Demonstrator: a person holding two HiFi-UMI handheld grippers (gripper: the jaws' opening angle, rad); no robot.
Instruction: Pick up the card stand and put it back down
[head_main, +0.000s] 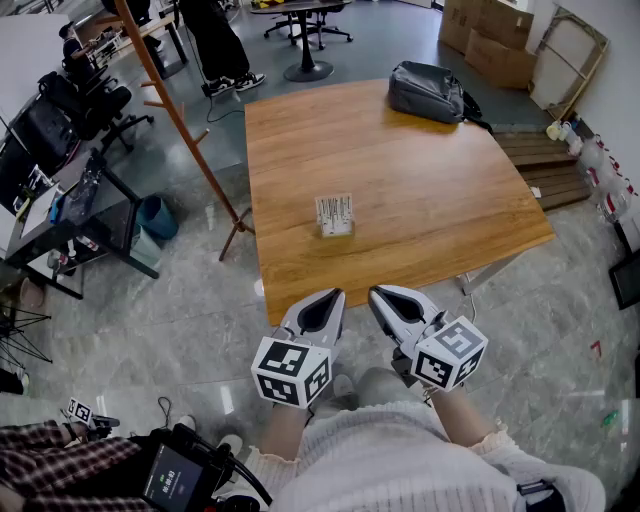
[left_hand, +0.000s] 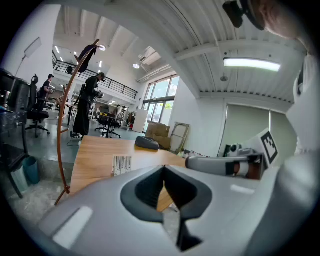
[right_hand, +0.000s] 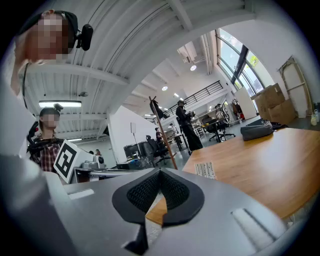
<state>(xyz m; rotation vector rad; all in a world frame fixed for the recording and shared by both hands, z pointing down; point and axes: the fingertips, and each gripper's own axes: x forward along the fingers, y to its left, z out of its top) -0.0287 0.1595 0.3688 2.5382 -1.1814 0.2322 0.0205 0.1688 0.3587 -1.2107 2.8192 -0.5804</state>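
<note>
The left hand-held gripper (head_main: 333, 296) is clenched, its two jaws pressed together with nothing between them (its own view shows only tabletop and floor through the gap behind the tips). The right hand-held gripper (head_main: 377, 293) is clenched and empty in the same way. The two sit side by side, close together but apart, over the floor just short of the near edge of the wooden tabletop (head_main: 430, 210), both aimed toward it. The card stand (head_main: 334, 214) stands upright near the middle of the tabletop, well apart from both tips and touched by neither. A dark bag (head_main: 427, 92) lies at the far edge. A wooden coat rack (head_main: 172, 95) stands on the floor to the left of the tabletop.
</note>
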